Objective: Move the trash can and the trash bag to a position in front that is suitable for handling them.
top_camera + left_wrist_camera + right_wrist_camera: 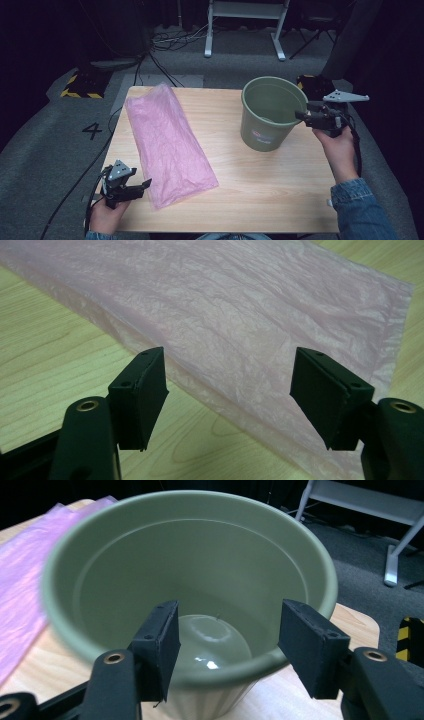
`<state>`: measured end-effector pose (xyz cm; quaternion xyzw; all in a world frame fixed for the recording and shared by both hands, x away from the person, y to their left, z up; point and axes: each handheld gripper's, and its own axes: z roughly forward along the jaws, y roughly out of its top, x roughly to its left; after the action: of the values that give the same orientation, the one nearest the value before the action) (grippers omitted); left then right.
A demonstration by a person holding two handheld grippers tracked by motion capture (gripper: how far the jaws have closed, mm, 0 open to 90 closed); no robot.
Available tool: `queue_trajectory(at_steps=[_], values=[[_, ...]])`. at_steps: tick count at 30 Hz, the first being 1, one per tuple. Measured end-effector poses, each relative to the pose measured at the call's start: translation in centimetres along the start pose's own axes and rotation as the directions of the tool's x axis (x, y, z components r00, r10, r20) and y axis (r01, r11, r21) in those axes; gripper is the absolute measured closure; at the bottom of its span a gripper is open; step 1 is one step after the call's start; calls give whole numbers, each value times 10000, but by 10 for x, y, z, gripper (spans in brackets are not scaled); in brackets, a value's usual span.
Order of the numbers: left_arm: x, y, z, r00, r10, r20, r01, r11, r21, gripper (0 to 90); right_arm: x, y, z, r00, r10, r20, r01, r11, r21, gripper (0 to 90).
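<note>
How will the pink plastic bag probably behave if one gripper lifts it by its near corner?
The pink plastic bag looks thin and crinkled, so it would probably hang limp and fold. It lies flat and see-through on the table, so it is likely very light. The left gripper may need a firm pinch, because the film could slip.

The right gripper (301, 114) is hovering with parted jaws at the near-right rim of the green bucket (265, 120), while the left gripper (145, 184) is pointing its open jaws at the near corner of the pink plastic bag (167, 142), just beside it.
</note>
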<state>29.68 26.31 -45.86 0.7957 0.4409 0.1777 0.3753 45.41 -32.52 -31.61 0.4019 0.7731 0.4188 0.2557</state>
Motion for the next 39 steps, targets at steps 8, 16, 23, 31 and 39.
queue_trajectory(at_steps=[8, 16, 23, 31, 39], values=[[-1, -1, 1, 9998, 200, 79, -200, 9998, -45, 306, -26, -1, 18, 9958, 920, -13, -920, 9946, -482, 409], [-1, -1, 3, 9996, 274, 118, -273, 9996, -45, 306, -33, -1, 22, 9957, 822, 422, -794, 9947, -646, 400], [0, -2, 4, 9995, 308, 97, -308, 9995, -9, 306, -36, -2, 29, 9964, 708, 463, -706, 9975, -61, 403], [1, -3, 5, 9998, 173, 99, -173, 9998, -11, 306, -39, -9, 41, 9948, 897, 480, -914, 9953, 335, 392], [2, -3, 6, 9999, 105, 129, -104, 9999, -22, 306, -22, -10, 34, 9996, 294, 20, -295, 9988, 388, 407]])
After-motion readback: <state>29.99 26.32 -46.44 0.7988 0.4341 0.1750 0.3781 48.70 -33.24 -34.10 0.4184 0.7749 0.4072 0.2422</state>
